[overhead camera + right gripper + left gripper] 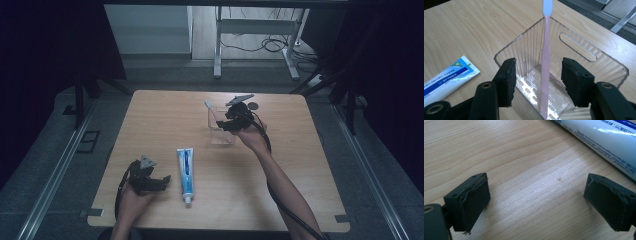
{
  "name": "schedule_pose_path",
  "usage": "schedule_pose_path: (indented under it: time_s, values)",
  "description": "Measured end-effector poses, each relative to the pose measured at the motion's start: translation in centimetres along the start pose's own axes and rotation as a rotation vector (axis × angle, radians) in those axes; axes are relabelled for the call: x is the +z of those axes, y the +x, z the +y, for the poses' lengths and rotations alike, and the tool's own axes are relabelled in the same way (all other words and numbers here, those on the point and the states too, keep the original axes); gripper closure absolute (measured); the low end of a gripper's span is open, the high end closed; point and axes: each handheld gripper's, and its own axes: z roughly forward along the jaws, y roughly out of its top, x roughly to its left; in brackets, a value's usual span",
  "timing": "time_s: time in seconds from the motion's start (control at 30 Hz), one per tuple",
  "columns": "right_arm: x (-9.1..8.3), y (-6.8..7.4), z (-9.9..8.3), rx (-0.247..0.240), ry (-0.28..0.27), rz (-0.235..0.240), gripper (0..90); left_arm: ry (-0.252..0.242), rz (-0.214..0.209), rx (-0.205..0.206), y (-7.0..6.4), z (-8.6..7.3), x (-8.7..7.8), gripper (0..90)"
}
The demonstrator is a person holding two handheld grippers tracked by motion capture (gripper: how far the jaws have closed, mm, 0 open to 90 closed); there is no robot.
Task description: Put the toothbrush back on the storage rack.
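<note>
A clear plastic bin (220, 127) (584, 50) stands on the wooden table, right of centre. A pink toothbrush (545, 67) (208, 106) leans inside it, its white head sticking out over the far rim. My right gripper (231, 120) (537, 77) hovers over the bin, open, with the handle running between the jaws untouched. A white and blue toothpaste tube (185, 174) (609, 140) (446, 80) lies flat near the front. My left gripper (159, 183) (535, 197) sits low over bare wood just left of the tube, open and holding nothing.
The table (165, 120) has free wood on its left half and far right. Beyond its far edge are a metal desk frame (255, 30) and cables (272, 45) on the floor. Rails (55, 170) run along both sides.
</note>
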Motion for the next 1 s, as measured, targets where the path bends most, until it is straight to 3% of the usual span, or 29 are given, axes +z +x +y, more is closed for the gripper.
schedule_pose_path:
  time_s: [0.4,1.0]
  values:
    - [-1.1,-0.2,-0.9,0.012,-0.015,-0.004,40.9,-0.001,0.006,-0.007,0.0,0.0,0.0,7.3]
    - [-3.0,-0.3,-2.7,0.021,-0.033,0.034,33.0,-0.001,0.005,-0.006,0.0,0.0,0.0,7.3]
